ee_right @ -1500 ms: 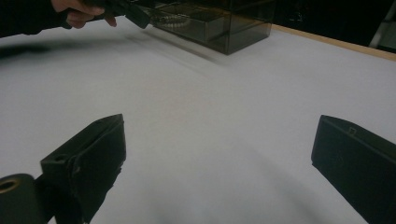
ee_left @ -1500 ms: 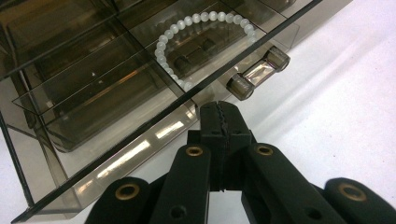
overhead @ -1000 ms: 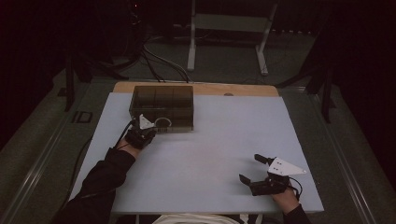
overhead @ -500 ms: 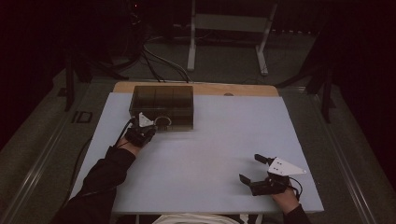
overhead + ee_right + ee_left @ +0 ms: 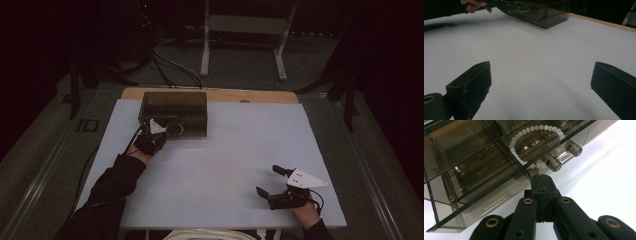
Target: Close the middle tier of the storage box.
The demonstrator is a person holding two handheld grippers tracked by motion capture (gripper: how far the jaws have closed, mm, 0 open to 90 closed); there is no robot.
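One string of white beads point(image 5: 529, 142) is seen lying in a ring inside a compartment of the smoked, see-through drawer box point(image 5: 174, 111), in the drawer that carries a bar handle point(image 5: 565, 156) on its front. The box is placed at the far left part of the worktop point(image 5: 235, 150), near its back edge. Just in front of the drawer face the left gripper point(image 5: 542, 181) is held, with its jaws pressed fully together and nothing caught between them; the tip is seen just beside the handle, and whether it touches the drawer front cannot be told. In the high view the left gripper point(image 5: 159, 138) is found at the box's near left corner, borne by a hand in a dark sleeve point(image 5: 112, 187). Well apart, at the near right of the worktop, the right gripper point(image 5: 270, 181) is held with its jaws spread wide and empty, pointed across the bare white surface towards the box point(image 5: 541, 12).
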